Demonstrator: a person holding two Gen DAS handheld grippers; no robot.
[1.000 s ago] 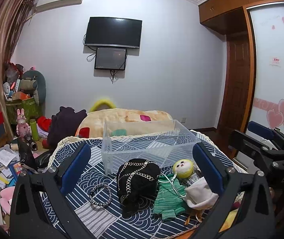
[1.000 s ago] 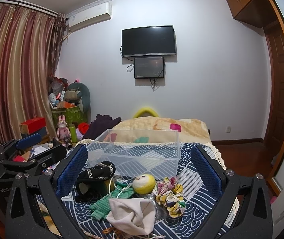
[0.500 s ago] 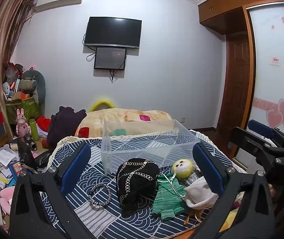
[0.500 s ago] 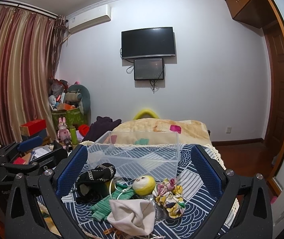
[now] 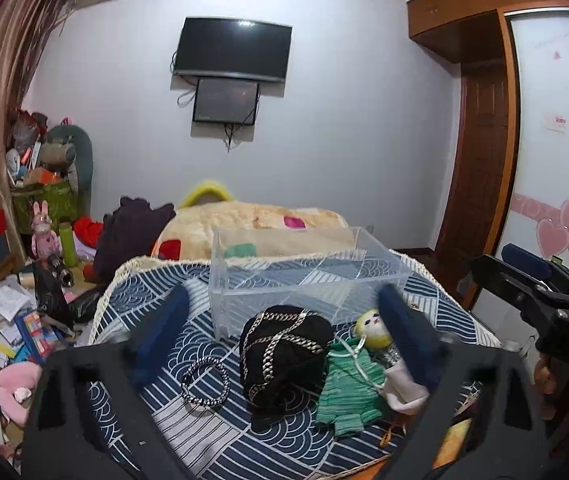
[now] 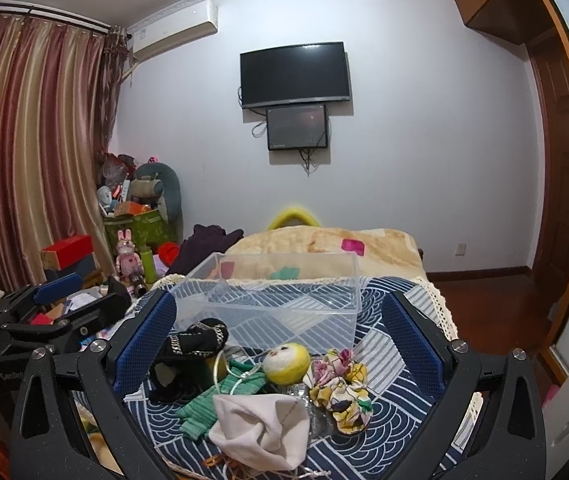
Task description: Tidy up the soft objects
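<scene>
From the left wrist camera, the left gripper [image 5: 284,322] hangs above the near edge of a bed covered with a blue-and-white patterned cloth [image 5: 204,436], its two blue-padded fingers [image 5: 162,320] spread wide with nothing between them. Between the fingers lie one black pouch with a chain [image 5: 284,348], one doll with a yellow head and green knitted outfit [image 5: 354,376], one white cloth bag [image 5: 402,394] touching the doll's right side, and one braided bracelet [image 5: 205,382] to the left of the pouch. One clear plastic box [image 5: 304,276] stands behind them, toward the middle of the bed, with nothing visible inside. The right gripper [image 5: 532,280] juts in at the right edge, also spread apart. Beyond the bed's left edge sit a pink rabbit figure [image 5: 44,232] and scattered papers [image 5: 4,312].

From the right wrist camera, the right gripper [image 6: 280,338] is likewise wide and holds nothing. Near the front edge lie the white cloth bag [image 6: 260,428], the doll [image 6: 268,372], the black pouch [image 6: 188,356] and one flowered scrunchie [image 6: 342,386] just beside the doll's head. The clear plastic box [image 6: 284,300] stands behind them, open on top. The left gripper [image 6: 58,300] shows at the left. A television [image 6: 295,74] hangs on the far wall, with a smaller screen [image 6: 297,127] below it.
</scene>
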